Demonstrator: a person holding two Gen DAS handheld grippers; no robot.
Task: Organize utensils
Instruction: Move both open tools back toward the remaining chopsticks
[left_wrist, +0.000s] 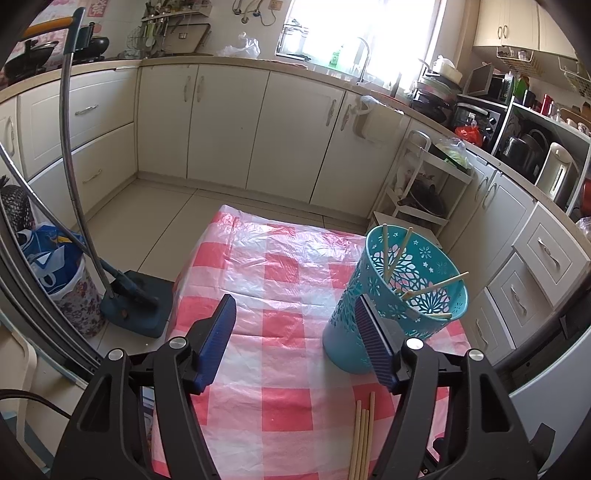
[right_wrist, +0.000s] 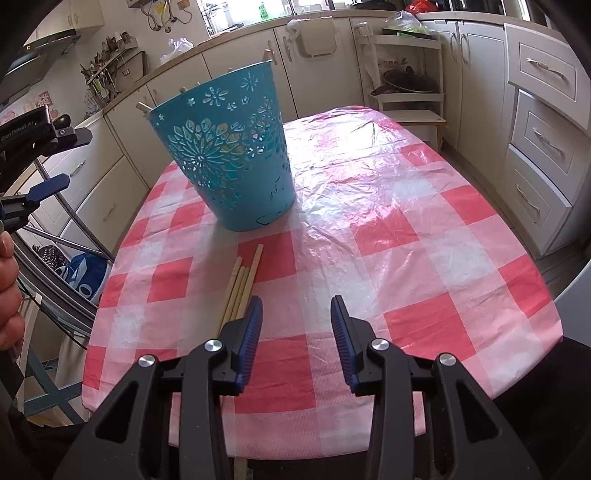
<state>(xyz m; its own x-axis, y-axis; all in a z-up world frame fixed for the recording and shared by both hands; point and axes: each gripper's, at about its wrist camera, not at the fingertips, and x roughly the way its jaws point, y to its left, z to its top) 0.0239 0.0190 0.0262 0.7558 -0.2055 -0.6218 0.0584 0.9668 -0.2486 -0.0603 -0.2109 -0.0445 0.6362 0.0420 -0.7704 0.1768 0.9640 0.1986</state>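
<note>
A teal cut-out basket (left_wrist: 402, 291) stands on the pink checked table (left_wrist: 280, 280) with several wooden chopsticks (left_wrist: 436, 288) inside; it also shows in the right wrist view (right_wrist: 229, 147). Several loose chopsticks (left_wrist: 364, 435) lie on the cloth in front of it, also seen in the right wrist view (right_wrist: 240, 284). My left gripper (left_wrist: 295, 314) is open and empty, its right finger close beside the basket. My right gripper (right_wrist: 295, 314) is open and empty above the cloth, just right of the loose chopsticks. The left gripper shows at the right view's left edge (right_wrist: 40, 188).
The table (right_wrist: 406, 236) is small, with edges close on all sides. A dustpan and broom (left_wrist: 129, 295) stand on the floor to the left, beside a lined bin (left_wrist: 59, 266). A white shelf cart (left_wrist: 417, 184) and cabinets stand beyond the table.
</note>
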